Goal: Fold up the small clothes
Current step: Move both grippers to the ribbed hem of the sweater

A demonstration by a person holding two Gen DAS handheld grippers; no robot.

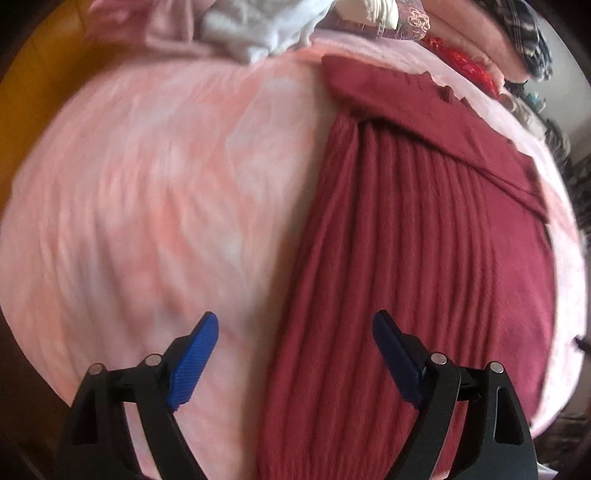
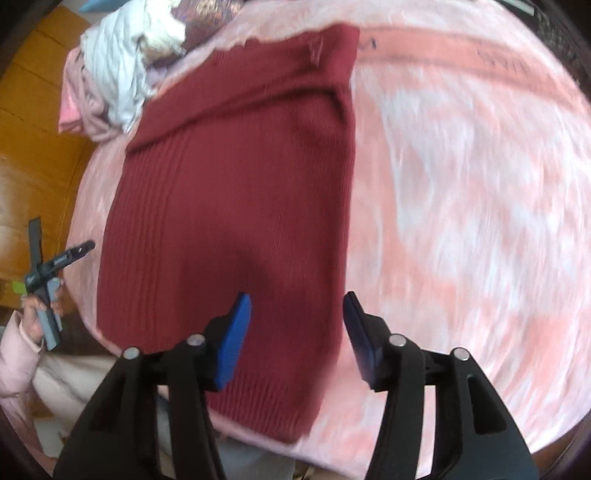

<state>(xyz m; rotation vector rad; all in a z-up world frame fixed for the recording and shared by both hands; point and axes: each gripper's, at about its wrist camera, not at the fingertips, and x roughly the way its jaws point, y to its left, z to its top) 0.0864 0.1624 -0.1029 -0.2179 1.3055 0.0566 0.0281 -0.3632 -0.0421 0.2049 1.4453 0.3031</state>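
Observation:
A dark red ribbed knit sweater (image 2: 229,192) lies flat on a pink blanket (image 2: 461,184), a sleeve folded across its top. In the left wrist view the sweater (image 1: 406,258) fills the right half over the blanket (image 1: 147,184). My left gripper (image 1: 295,325) is open and empty, hovering over the sweater's left edge; it also shows in the right wrist view (image 2: 79,251) at the far left, held in a hand. My right gripper (image 2: 297,310) is open and empty above the sweater's lower right part.
A pile of other clothes, pale blue and pink (image 2: 110,74), lies beyond the sweater at the blanket's far left; it also shows in the left wrist view (image 1: 251,29). More folded pink and plaid fabrics (image 1: 509,44) lie at the far right. A wooden floor (image 2: 33,147) is on the left.

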